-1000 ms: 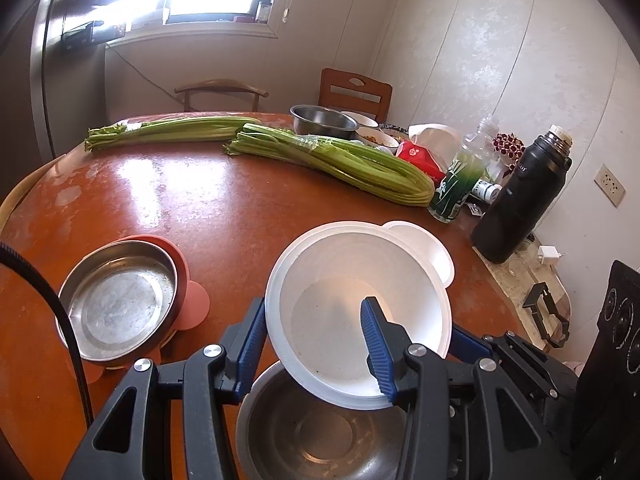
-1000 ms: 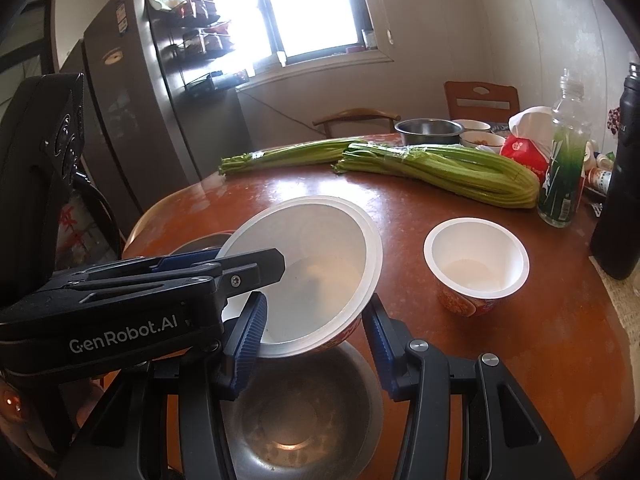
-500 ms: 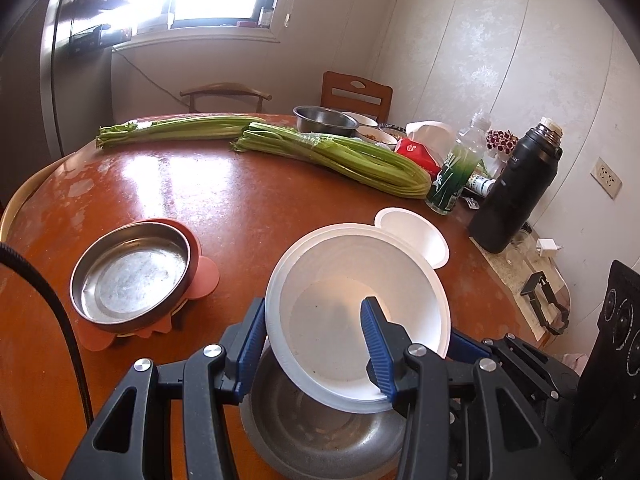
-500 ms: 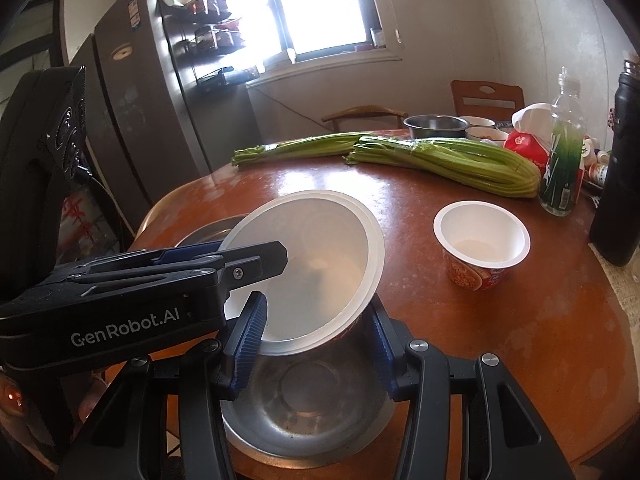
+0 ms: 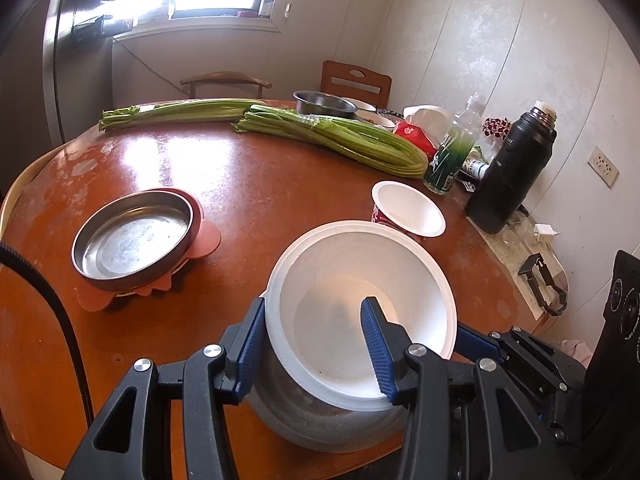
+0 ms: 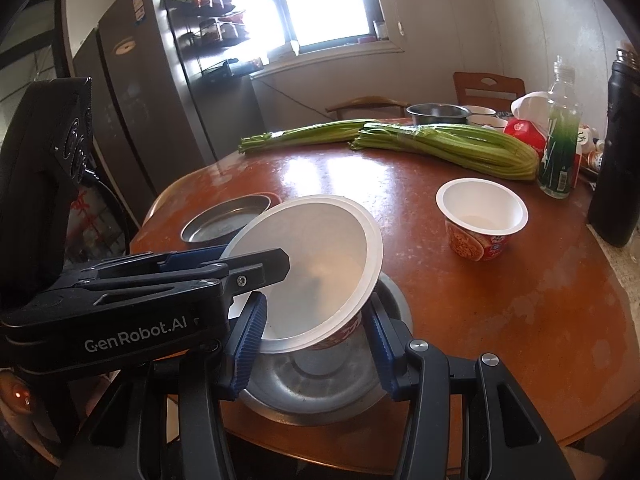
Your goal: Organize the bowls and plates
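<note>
Left gripper (image 5: 312, 344) pinches the near wall of the big white paper noodle bowl (image 5: 360, 312), one blue finger inside and one outside, bowl tilted directly above the round steel bowl (image 6: 320, 380) at the table's near edge. Right gripper (image 6: 312, 336) stands wide, straddling both without contact. Drop looks straight down; left is the nearer, carrying hand.

Both grippers have pulled back; the white bowl (image 5: 360, 312) now sits tilted at six o'clock, uncovering the noodle cup (image 5: 408, 210).
</note>
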